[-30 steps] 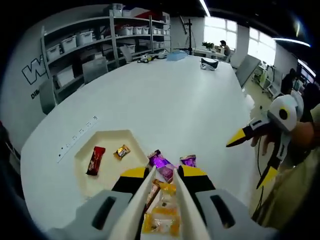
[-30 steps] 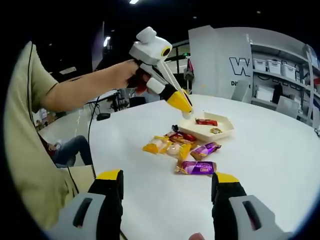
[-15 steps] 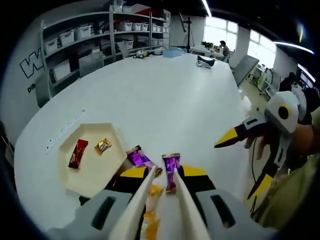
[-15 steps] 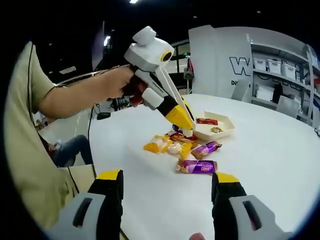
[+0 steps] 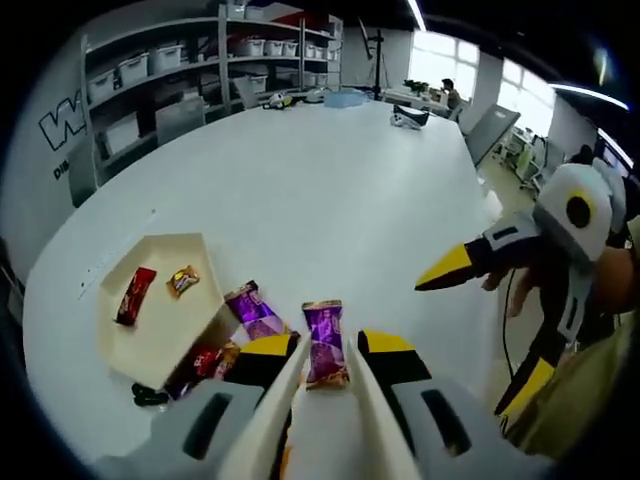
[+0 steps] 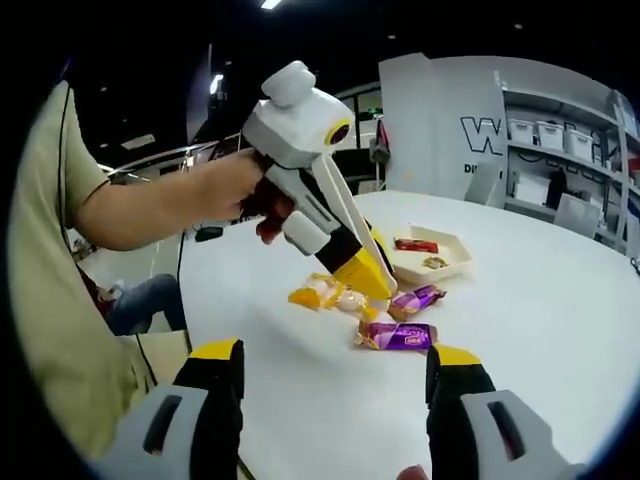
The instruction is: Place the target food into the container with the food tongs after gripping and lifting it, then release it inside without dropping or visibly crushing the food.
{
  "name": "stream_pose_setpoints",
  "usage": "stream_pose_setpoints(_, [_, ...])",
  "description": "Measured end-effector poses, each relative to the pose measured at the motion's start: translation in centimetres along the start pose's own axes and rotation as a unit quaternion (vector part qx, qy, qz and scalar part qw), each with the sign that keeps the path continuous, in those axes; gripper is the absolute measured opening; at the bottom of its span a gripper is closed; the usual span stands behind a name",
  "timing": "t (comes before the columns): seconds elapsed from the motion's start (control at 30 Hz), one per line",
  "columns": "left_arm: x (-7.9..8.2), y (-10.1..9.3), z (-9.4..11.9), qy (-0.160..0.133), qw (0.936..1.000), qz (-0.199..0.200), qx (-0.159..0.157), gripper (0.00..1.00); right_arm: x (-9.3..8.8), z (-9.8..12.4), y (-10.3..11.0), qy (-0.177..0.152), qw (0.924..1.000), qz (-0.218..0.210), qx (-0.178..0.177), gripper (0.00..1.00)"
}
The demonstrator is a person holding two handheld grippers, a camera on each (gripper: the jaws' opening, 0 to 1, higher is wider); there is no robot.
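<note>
A purple-wrapped candy lies on the white table between the tips of the white food tongs. My left gripper is shut on these tongs. The tong blades stand apart on either side of the candy, and I cannot tell whether they touch it. In the right gripper view the left gripper points down just left of that candy. The cream tray holds a red candy and a gold one. My right gripper is open with nothing in it and hangs off the table's near edge.
A second purple candy lies beside the tray, with a red one at the tray's corner. Yellow wrappers lie left of the tongs. The right gripper hovers at the table's right edge. Shelves with bins line the far wall.
The left gripper with the tongs has come down and across from the yellow wrappers to the purple candy, which now lies between the tong tips. The right gripper has stayed open.
</note>
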State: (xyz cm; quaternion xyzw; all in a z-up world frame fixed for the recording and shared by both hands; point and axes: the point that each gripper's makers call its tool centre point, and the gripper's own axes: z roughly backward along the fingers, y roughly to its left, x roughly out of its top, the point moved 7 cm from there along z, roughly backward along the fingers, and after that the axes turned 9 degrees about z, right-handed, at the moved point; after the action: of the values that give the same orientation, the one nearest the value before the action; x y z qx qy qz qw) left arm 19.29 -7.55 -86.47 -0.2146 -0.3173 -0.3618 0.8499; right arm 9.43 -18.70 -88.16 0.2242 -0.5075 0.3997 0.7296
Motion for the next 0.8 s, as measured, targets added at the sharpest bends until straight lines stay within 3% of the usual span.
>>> stream_pose_setpoints(0.8, [-1.3, -0.1, -2.4, 0.002, 0.9996, 0.02, 0.019, 0.23, -0.3, -0.1, -0.2, -0.007, 1.0, -0.003, -0.005, 0.78])
